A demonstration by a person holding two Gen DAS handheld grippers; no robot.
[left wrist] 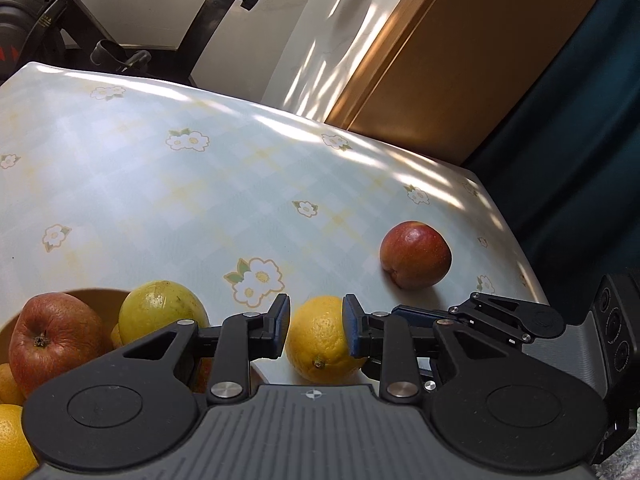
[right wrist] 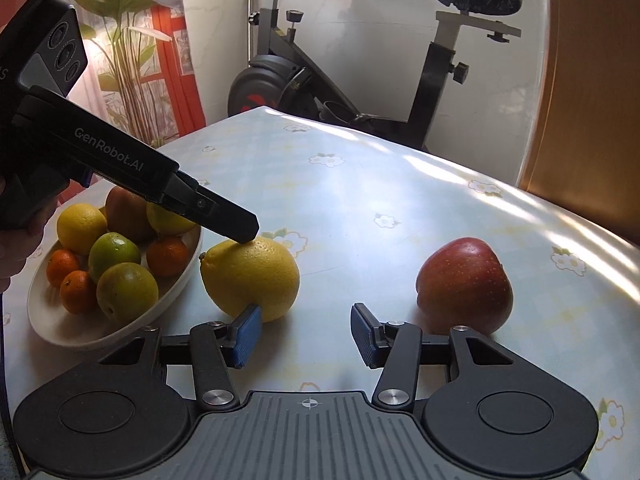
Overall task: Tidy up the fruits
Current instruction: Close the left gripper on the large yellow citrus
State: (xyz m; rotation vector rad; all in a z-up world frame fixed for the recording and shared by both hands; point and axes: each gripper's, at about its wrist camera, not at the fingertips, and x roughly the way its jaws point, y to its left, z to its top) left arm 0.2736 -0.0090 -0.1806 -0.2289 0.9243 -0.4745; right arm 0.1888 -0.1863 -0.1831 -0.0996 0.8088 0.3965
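Observation:
A yellow lemon (left wrist: 320, 336) lies on the flowered tablecloth just right of the bowl. My left gripper (left wrist: 316, 320) is shut on it, its blue pads pressing on both sides. In the right wrist view the left gripper (right wrist: 240, 232) comes down on the lemon (right wrist: 252, 276) from the upper left. A red apple (left wrist: 416, 254) sits alone further right, also seen as the apple (right wrist: 464, 284). My right gripper (right wrist: 306, 332) stands open over bare cloth between the lemon and the apple. The cream oval bowl (right wrist: 80, 336) holds several fruits: mandarins, green citrus, a lemon and apples.
An exercise bike (right wrist: 320, 80) stands beyond the table's far edge, with a potted plant (right wrist: 120, 40) and red curtain at the left. A wooden door (left wrist: 440, 80) and dark curtain (left wrist: 580, 120) lie past the right table edge (left wrist: 532, 264), close to the apple.

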